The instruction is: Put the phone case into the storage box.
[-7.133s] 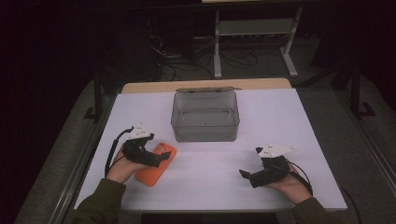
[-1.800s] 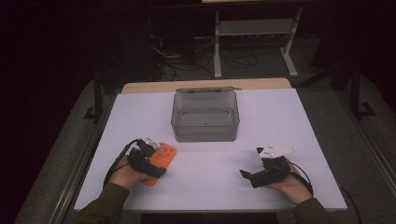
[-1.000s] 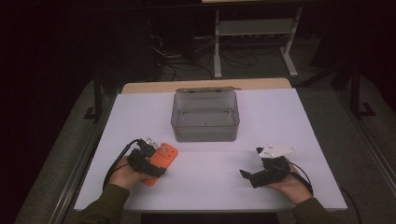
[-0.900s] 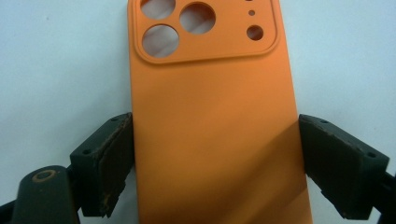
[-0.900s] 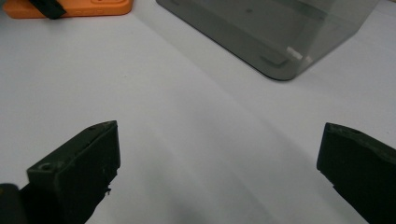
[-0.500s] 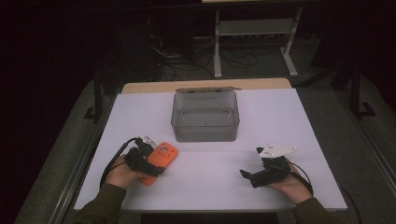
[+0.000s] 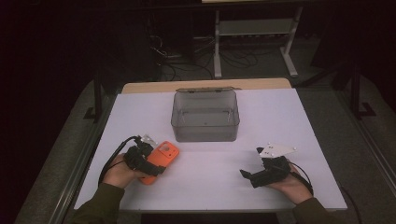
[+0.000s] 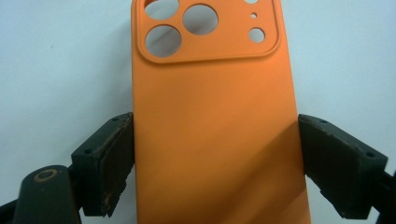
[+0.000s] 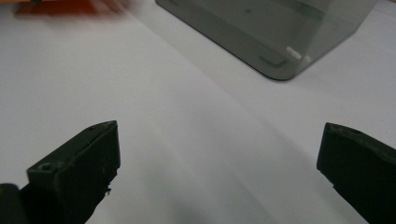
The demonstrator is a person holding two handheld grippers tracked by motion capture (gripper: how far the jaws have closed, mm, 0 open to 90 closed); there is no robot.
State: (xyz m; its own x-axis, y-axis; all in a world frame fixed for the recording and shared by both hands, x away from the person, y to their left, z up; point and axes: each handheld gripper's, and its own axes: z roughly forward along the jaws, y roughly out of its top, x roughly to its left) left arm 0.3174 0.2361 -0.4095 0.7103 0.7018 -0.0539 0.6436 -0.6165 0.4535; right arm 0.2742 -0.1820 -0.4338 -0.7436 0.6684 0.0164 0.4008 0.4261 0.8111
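White table (image 7: 280, 112) is carrying a clear grey plastic box (image 7: 205, 116) at centre rear. Orange phone case (image 8: 210, 121) is lying back-up at front left, just short of the box. Left gripper (image 8: 215, 163) is clasping the case by its long edges. Right gripper (image 9: 219, 158) is resting spread wide, gripping nothing.

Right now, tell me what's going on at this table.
A person works with a gripper in each hand. The left gripper has its jaws against both sides of an orange phone case lying back up on the white table. The right gripper rests open on the table, holding nothing. A clear grey box sits open behind them, with nothing visible inside.
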